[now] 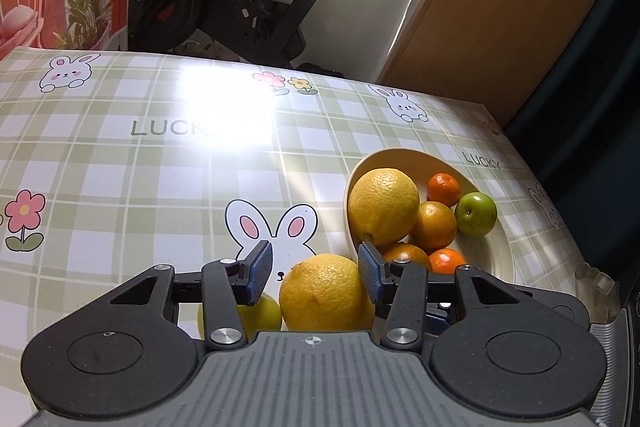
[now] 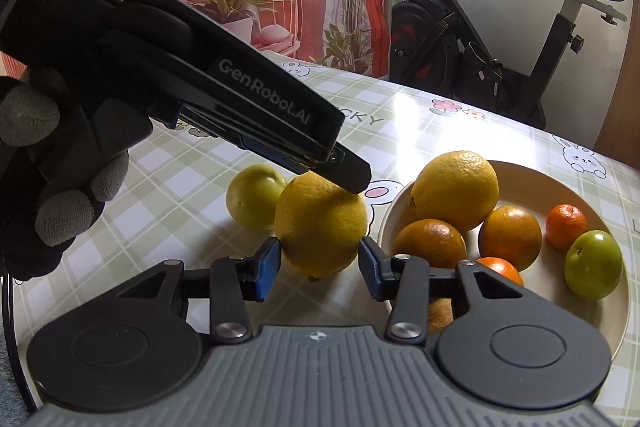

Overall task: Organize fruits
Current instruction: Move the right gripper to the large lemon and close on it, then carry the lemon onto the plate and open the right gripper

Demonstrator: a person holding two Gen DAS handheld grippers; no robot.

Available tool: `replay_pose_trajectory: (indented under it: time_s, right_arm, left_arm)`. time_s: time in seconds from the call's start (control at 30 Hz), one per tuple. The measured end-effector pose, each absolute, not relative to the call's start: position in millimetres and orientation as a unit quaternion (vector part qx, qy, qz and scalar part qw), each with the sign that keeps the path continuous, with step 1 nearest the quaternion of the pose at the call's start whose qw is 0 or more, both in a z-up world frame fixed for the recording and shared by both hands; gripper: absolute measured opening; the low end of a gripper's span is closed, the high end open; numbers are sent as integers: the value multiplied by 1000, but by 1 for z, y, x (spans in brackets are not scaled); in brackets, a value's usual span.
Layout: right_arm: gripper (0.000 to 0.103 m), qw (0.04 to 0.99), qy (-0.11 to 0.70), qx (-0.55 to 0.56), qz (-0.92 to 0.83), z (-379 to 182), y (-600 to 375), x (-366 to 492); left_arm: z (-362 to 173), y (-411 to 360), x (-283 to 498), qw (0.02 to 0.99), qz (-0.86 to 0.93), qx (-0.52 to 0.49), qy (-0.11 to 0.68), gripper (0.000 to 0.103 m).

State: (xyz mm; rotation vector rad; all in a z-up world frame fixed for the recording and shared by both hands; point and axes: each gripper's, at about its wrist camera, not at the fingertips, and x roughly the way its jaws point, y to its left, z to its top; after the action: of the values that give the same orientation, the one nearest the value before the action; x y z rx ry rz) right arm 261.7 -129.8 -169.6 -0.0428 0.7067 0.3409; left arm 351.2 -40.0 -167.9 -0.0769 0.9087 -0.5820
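Your surface: a table [image 2: 500,135] under a green-and-white plaid cloth printed with rabbits, flowers and "LUCKY". Directly on it you have a cream bowl [image 2: 616,311] holding fruit, a large yellow citrus [image 2: 320,223] just left of the bowl's rim, and a yellow-green fruit [image 2: 252,197] beyond the citrus, touching it.

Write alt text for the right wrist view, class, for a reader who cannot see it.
The right hand-held gripper brackets a large yellow citrus fruit on a checked tablecloth, while the left hand-held gripper, held by a gloved hand, reaches over it. A cream bowl holds more fruit.
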Motion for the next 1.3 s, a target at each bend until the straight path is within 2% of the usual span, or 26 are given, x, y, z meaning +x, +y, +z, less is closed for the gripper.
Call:
replay_pose_trajectory:
  time_s: [0.1,0.17,0.27,0.33,0.67,1.03,1.3]
  right_arm:
    - [33,921,352,-18,167,-172,-131,262]
    - [31,918,359,-16,167,-174,-131,262]
    - [34,916,364,-3,167,-175,-132,261]
    - [43,914,368,2,168,-176,-132,263]
    - [52,912,373,20,171,-181,-128,267]
    - [51,912,372,41,170,-180,-135,244]
    - [51,927,339,42,153,-167,-151,223]
  left_arm:
    - [-171,-40,353,854,-278,-42,438,50]
    - [-172,-40,353,853,-281,-40,439,50]
    - [-171,-40,349,853,-287,-32,435,50]
    - [-170,-40,346,853,-290,-29,433,50]
    - [-167,-33,325,853,-299,-24,428,51]
    - [-164,-40,290,863,-294,-5,411,51]
    - [-149,-58,277,865,-309,4,395,51]
